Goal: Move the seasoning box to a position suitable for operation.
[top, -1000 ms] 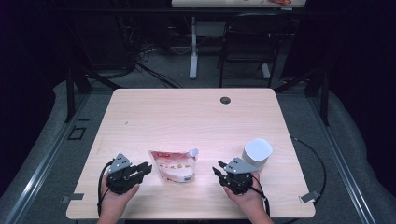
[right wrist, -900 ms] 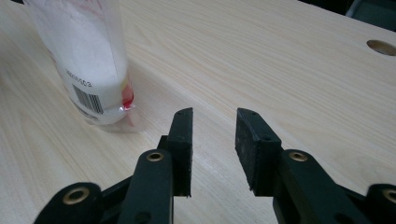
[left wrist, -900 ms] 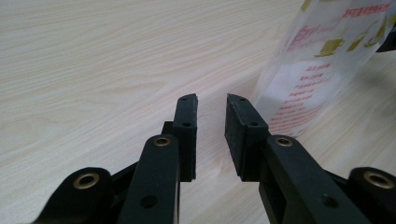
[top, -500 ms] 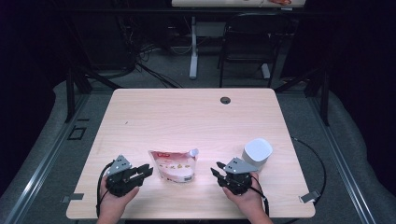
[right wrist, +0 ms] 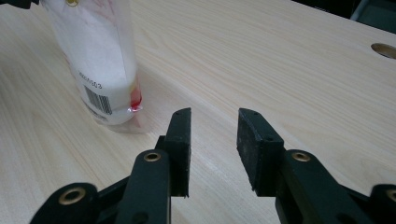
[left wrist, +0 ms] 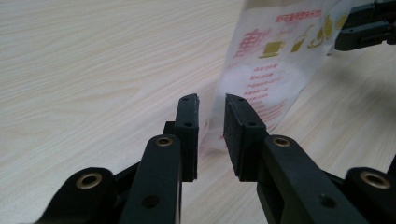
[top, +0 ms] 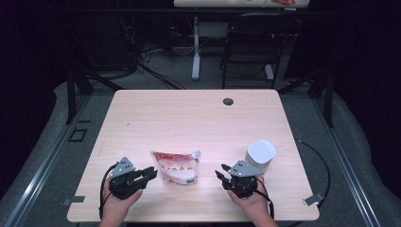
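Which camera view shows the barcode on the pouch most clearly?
The right gripper view: the barcode is sharp on the pouch, near its bottom edge. The left gripper view shows the pouch's printed red and yellow side instead. In the high view the pouch is small; no barcode is readable.

The right gripper (right wrist: 214, 126) is reaching low over the pale wooden table (right wrist: 289, 60), its two black jaws rising from the bottom edge; they have just been opening and are standing apart with bare tabletop between them. Off to the upper left a clear pouch (right wrist: 100, 60) of white powder is lying on the wood, its barcode label and a red-tinted corner facing the camera, well clear of the jaws. A round hole (right wrist: 384, 50) is showing in the tabletop at the far right edge.
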{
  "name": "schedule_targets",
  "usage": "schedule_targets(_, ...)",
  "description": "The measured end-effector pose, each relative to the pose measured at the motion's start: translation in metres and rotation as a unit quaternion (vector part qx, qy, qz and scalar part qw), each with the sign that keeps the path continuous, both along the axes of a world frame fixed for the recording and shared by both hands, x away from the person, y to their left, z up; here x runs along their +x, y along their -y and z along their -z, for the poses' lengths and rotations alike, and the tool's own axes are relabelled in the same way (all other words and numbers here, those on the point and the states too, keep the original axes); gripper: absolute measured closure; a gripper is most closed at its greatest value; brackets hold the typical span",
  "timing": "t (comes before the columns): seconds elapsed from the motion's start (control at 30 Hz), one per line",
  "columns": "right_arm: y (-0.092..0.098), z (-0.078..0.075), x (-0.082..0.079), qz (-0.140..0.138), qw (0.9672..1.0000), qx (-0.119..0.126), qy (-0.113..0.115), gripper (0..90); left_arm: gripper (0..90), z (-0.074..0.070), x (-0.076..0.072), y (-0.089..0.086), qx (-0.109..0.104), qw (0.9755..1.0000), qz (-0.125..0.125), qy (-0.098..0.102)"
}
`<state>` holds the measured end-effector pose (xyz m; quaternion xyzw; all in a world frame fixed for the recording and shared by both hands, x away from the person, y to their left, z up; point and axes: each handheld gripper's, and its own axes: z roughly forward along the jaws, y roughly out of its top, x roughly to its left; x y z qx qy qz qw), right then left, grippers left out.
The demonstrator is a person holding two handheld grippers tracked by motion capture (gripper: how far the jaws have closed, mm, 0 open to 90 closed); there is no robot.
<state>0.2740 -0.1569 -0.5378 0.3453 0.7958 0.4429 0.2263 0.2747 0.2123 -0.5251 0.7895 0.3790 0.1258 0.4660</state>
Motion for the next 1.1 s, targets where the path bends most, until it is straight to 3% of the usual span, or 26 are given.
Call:
schedule_targets(0.47, 0.011, -0.005, -0.004, 0.013, 0.9998, 0.011, 0.009, 65.0, 89.8, 0.002, 0.013, 0.011, 0.022, 0.9997, -0.008, 0.008)
schedule_targets(0.93, 0.013, -0.006, -0.008, 0.013, 0.9998, 0.009, 0.014, 64.7, 90.0, 0.003, 0.022, 0.015, 0.040, 0.9987, -0.010, 0.031)
schedule_targets(1.1, 0.018, -0.008, -0.009, 0.020, 0.9997, 0.009, 0.014, 64.7, 89.9, 0.003, 0.023, 0.014, 0.033, 0.9990, -0.010, 0.028)
